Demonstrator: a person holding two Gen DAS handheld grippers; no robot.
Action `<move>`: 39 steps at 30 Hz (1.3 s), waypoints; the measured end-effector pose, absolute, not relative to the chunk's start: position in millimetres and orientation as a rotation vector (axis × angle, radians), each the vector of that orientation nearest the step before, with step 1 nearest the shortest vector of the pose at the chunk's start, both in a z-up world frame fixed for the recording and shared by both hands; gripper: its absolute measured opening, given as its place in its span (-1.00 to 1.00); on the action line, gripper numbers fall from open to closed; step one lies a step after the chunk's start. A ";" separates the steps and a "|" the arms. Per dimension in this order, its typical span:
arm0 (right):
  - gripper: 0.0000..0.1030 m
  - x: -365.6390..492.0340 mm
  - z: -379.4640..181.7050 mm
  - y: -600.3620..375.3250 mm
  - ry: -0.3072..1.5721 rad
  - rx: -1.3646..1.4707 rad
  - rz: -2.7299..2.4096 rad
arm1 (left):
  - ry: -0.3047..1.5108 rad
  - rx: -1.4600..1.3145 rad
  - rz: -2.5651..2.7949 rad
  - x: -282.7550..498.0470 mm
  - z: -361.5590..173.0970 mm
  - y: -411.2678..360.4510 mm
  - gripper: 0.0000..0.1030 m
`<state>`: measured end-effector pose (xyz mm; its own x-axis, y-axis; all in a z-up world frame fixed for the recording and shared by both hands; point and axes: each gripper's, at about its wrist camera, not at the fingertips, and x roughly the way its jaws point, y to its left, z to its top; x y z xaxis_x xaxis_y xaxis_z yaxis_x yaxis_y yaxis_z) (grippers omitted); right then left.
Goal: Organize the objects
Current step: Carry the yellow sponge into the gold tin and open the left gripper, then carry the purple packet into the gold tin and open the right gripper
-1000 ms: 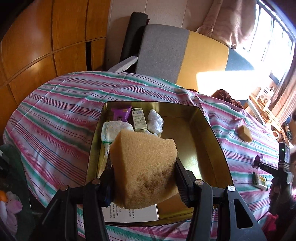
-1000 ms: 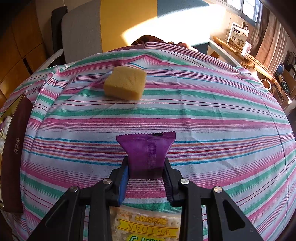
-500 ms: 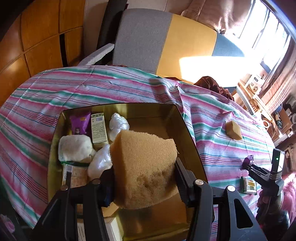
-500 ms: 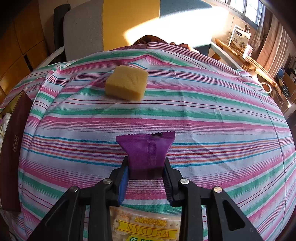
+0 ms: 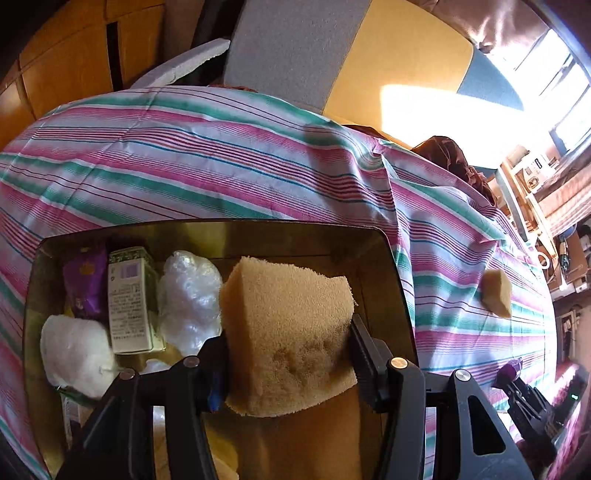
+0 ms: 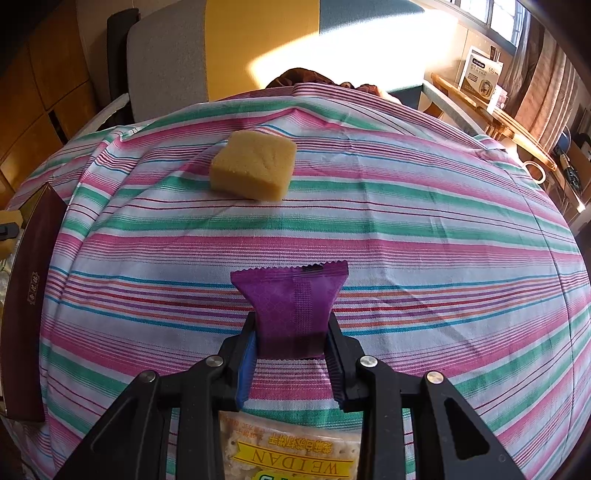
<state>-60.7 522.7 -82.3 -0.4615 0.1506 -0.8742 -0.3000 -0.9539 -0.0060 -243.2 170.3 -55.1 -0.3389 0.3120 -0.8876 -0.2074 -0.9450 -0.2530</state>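
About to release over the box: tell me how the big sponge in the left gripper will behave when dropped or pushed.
The sponge looks soft: it bulges out past the left gripper where the pads pinch it, so it will probably spring back. Its porous foam suggests it is light and lands gently. Blocky and flat-sided, it should settle in the box, not roll.

Sunlit window [image 6: 491, 11], wooden cabinets [image 5: 74, 62], grey-yellow chair [image 5: 343, 55].

Harsh sunlight pours in from the window [image 5: 565, 85] at upper right, blowing out a glare patch on the sofa back [image 6: 332, 40]. Heavy fisheye bending, dark vignetted corners. Left view's slightly motion-blurred; right view's crisp.
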 end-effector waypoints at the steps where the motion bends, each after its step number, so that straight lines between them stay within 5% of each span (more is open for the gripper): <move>1: -0.37 -60.8 -82.5 522.1 0.215 -1.456 2.471 | -0.131 -1.584 2.351 -248.1 -58.3 171.5 0.11; 10: -0.36 -62.6 -83.6 522.1 0.210 -1.460 2.474 | -0.066 -1.581 2.412 -271.4 -76.1 170.7 0.48; 21: -0.37 -63.4 -84.6 521.1 0.201 -1.460 2.473 | -0.120 -1.444 2.484 -237.6 -35.7 147.9 0.49; 39: -0.37 -61.8 -85.6 517.9 0.155 -1.448 2.473 | 0.138 -1.186 2.638 -82.4 0.3 118.3 0.49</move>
<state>-61.8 517.9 -85.6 -0.4634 0.1775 -0.8682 -0.2848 -0.9576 -0.0438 -82.4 118.3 0.3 -0.6393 0.1834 -0.7467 -0.2602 -0.9655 -0.0144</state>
